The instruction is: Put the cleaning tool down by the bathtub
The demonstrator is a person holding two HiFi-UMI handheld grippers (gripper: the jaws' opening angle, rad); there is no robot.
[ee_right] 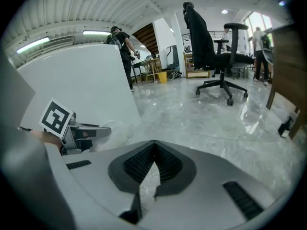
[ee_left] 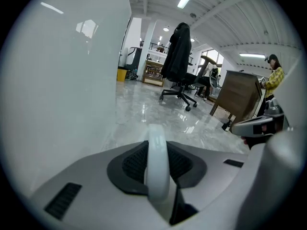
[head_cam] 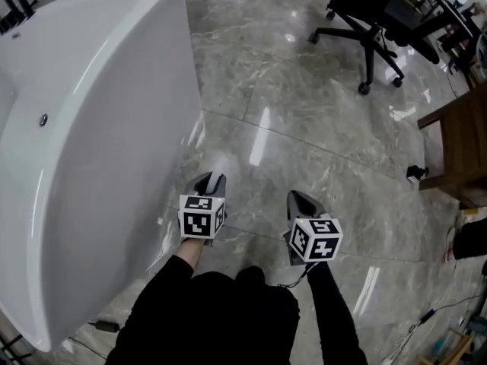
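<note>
A large white bathtub (head_cam: 91, 128) fills the left of the head view, and its wall (ee_left: 57, 80) rises close on the left in the left gripper view. My left gripper (head_cam: 211, 179) hangs low beside the tub, shut on the cleaning tool's white handle (ee_left: 157, 171), which runs forward between the jaws. The tool's pale end (head_cam: 221, 162) shows as a blur just past the jaws, above the marble floor. My right gripper (head_cam: 299, 198) is a little to the right, its jaws (ee_right: 153, 145) shut with nothing in them. From its view I see the left gripper (ee_right: 81, 131) against the tub (ee_right: 81, 85).
Grey marble floor (head_cam: 304, 128) stretches ahead. A black office chair (head_cam: 365, 29) stands at the back, with a wooden cabinet (head_cam: 456, 143) at the right and a small black object (head_cam: 415, 173) beside it. Cables lie at the lower right. People stand far off in both gripper views.
</note>
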